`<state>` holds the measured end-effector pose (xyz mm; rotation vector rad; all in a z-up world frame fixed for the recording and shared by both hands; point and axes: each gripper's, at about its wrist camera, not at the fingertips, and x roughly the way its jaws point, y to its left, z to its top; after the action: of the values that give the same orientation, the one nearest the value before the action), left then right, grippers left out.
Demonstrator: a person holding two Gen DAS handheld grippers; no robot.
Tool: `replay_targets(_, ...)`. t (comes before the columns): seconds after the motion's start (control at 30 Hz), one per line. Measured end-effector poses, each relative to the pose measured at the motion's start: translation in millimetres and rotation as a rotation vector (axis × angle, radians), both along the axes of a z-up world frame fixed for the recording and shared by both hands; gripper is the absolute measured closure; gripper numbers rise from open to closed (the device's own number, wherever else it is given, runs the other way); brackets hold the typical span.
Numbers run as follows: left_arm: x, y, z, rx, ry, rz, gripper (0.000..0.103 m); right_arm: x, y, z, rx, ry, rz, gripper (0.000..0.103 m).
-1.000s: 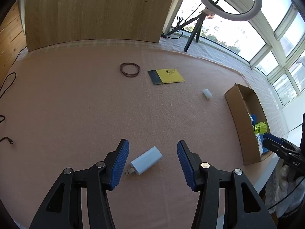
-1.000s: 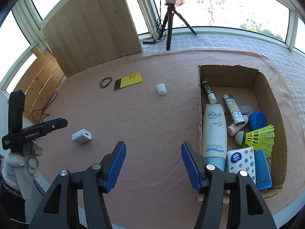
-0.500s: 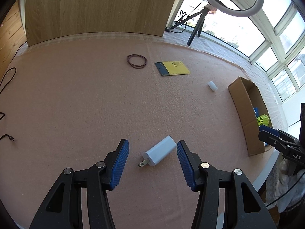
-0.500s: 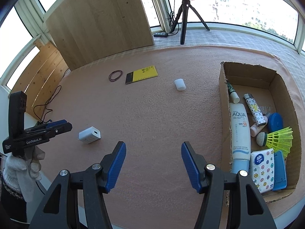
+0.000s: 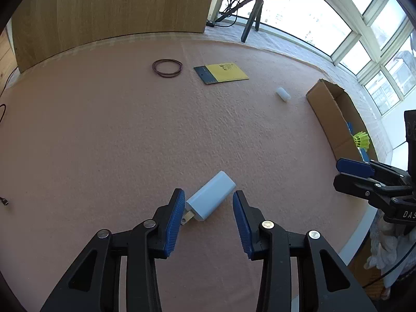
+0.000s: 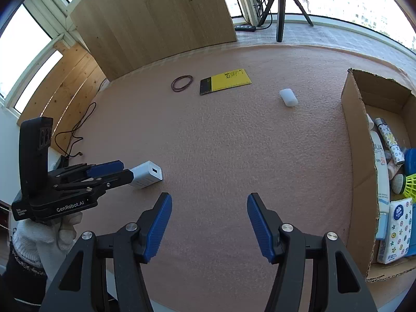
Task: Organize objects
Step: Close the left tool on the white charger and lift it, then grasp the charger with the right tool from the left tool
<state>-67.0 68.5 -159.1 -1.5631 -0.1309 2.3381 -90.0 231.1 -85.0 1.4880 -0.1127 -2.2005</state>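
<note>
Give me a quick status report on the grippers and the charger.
Left gripper closing around white USB charger, pads not yet pressing. Right gripper open, empty, over bare mat. Charger lies flat on mat, nothing blocking it.

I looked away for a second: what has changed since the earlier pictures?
The left gripper has come down around the white charger and its jaws are closing, not yet clamped. The right gripper has slid away from the cardboard box, jaws unchanged and empty. The notepad, rubber bands and white cap stayed put.
</note>
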Motion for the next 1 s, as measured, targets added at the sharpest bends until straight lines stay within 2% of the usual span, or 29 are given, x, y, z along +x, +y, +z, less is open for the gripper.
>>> replay_targets(0.13, 1, 6, 1, -0.026, 0.015, -0.041, 0.064, 0, 0, 1, -0.01, -0.006, -0.008, 0.047)
replay_targets(0.3, -11, 5, -13, -0.051, -0.02, -0.057, 0.064, -1, 0, 1, -0.008, -0.007, -0.014, 0.047)
replay_targets(0.63, -34, -22, -30, 0.013, -0.053, 0.017, 0.065, 0, -6, -6, -0.035, -0.042, -0.02, 0.047)
replay_targets(0.83, -36, -24, -33, 0.055, -0.07, -0.003, 0.065, -7, -18, -18, -0.079, -0.092, -0.017, 0.048)
replay_targets(0.9, -32, -16, -33, 0.067, -0.077, -0.017, 0.065, -12, -22, -23, -0.099, -0.118, -0.022, 0.054)
replay_targets(1.0, -22, -2, -36, 0.092, -0.091, -0.044, 0.066, -20, -27, -35, -0.131, -0.166, -0.033, 0.057)
